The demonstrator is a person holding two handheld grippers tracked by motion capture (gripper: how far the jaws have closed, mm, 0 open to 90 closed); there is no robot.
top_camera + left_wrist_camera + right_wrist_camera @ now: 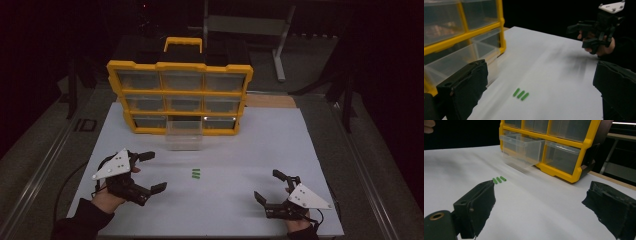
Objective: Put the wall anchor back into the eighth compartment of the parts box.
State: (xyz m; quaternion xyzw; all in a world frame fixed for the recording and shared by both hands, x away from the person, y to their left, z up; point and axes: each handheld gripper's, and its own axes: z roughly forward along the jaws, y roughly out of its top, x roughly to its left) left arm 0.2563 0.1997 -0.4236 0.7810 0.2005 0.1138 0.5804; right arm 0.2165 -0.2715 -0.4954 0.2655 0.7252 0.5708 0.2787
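Three small green pieces (196, 174) are lying side by side in a tight row, flat on the white table top, a short way in front of the pulled-out clear drawer (184, 135) of the yellow organizer; they are short, rod-like and parallel, apparently touching.

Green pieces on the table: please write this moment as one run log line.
left tongs open, empty | right tongs open, empty | three green pieces between them | drawer pulled out
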